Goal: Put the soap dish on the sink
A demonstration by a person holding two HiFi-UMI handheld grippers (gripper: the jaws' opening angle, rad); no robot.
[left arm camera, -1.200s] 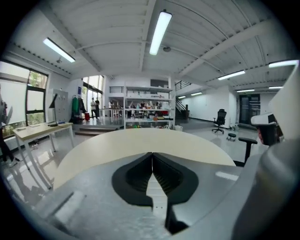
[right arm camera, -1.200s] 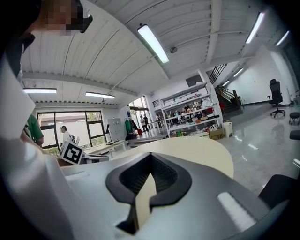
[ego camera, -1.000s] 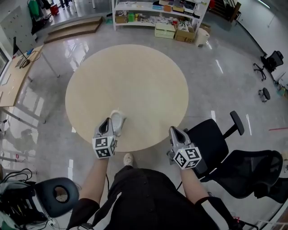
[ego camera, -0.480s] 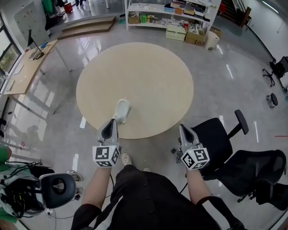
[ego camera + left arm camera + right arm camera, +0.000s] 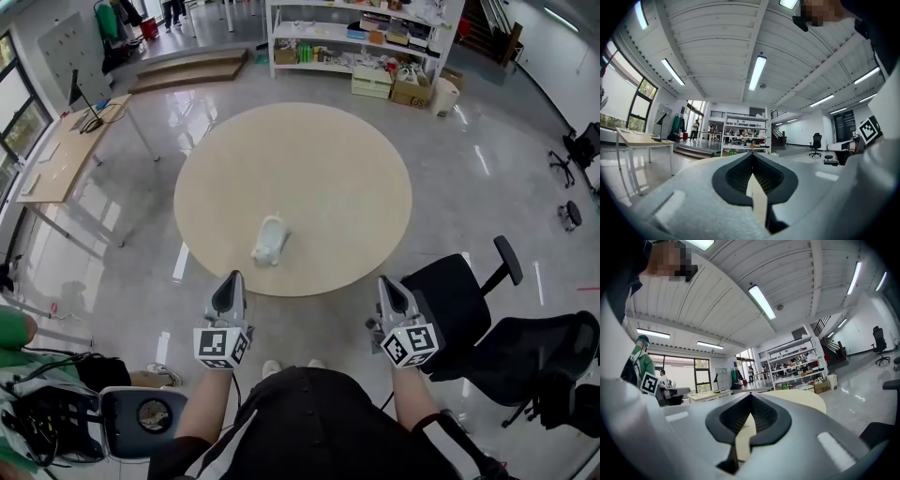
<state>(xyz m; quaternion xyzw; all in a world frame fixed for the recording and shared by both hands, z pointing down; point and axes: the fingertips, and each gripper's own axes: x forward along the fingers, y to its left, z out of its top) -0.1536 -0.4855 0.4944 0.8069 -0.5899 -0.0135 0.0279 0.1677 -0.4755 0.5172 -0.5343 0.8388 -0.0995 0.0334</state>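
Observation:
A white soap dish [image 5: 270, 240] lies on the round beige table [image 5: 319, 169], near the table's front edge. My left gripper [image 5: 232, 279] hangs in front of that edge, a short way back from the dish, shut and empty. My right gripper [image 5: 385, 281] is level with it off the table's right front, also shut with nothing in it. In the left gripper view the left gripper [image 5: 752, 157] shows its jaws meeting; in the right gripper view the right gripper [image 5: 751, 397] looks the same. I see no sink in any view.
Black office chairs [image 5: 459, 291] stand right of my right gripper. A grey stool [image 5: 150, 412] is at the lower left. A wooden desk [image 5: 70, 150] stands at the left, and a white shelf with boxes [image 5: 361, 37] stands behind the table.
Both grippers have drawn back from the table toward the person. The left one was beside the soap dish and is now apart from it. The dish stays on the table.

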